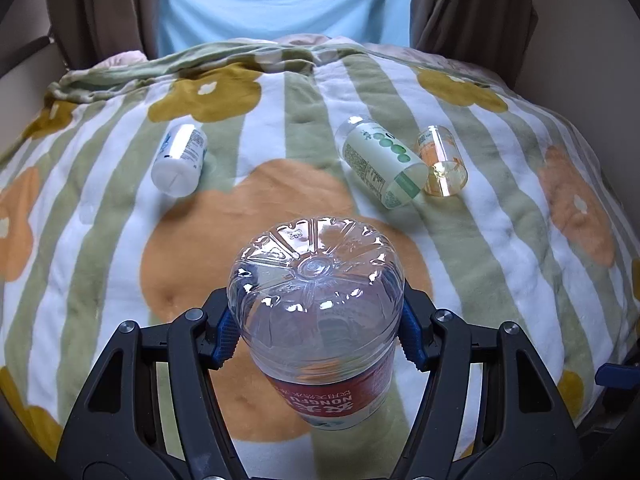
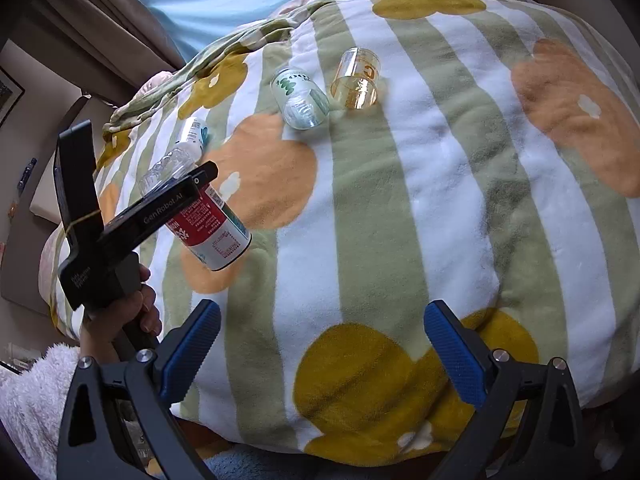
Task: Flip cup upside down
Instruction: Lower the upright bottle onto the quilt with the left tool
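Note:
My left gripper [image 1: 316, 336] is shut on a clear cut-bottle cup with a red label [image 1: 320, 320], held above the blanket with its closed base tilted up and away from me. The same cup [image 2: 208, 220] shows in the right wrist view, tilted, its open rim pointing down to the right, gripped by the left gripper [image 2: 176, 196]. My right gripper [image 2: 320, 352] is open and empty above the near edge of the blanket.
A flowered striped blanket [image 1: 500, 240] covers the surface. On it lie a white cup [image 1: 180, 160], a green-labelled cup [image 1: 384, 160] and an amber cup [image 1: 442, 162] touching it. Curtains and a blue sheet hang behind.

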A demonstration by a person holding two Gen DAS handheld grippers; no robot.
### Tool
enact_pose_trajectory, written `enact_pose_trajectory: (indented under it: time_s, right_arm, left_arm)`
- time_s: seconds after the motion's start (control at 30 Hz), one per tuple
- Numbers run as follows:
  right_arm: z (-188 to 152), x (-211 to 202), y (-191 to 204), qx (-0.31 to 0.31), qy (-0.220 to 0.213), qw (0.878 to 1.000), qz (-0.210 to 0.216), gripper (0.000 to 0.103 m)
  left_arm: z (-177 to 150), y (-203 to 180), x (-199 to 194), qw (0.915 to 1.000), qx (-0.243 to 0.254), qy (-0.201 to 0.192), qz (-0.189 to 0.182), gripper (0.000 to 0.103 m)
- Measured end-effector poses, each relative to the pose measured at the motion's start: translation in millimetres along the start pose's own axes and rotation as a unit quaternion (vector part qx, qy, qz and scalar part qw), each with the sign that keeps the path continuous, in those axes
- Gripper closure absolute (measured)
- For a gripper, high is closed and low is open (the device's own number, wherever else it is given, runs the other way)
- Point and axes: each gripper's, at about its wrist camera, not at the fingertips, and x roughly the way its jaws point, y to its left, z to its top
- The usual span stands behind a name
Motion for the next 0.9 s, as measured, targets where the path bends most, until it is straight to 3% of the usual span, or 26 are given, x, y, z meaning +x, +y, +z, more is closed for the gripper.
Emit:
enact_pose_trajectory:
  time_s: [0.33,0.9]
  right_arm:
    - [-20,11,-14,0.021,0.002,1.0,0.02,0.001]
    - [-20,2,-8,0.007,-0.008,1.0,0.015,0.001]
  left_arm:
    - [-25,-2,1,0.9997,0.0,-0.024,0.002,0.042]
    - [-49,-15,-18,0.9991,0.029,0.019,-0.026,0.042]
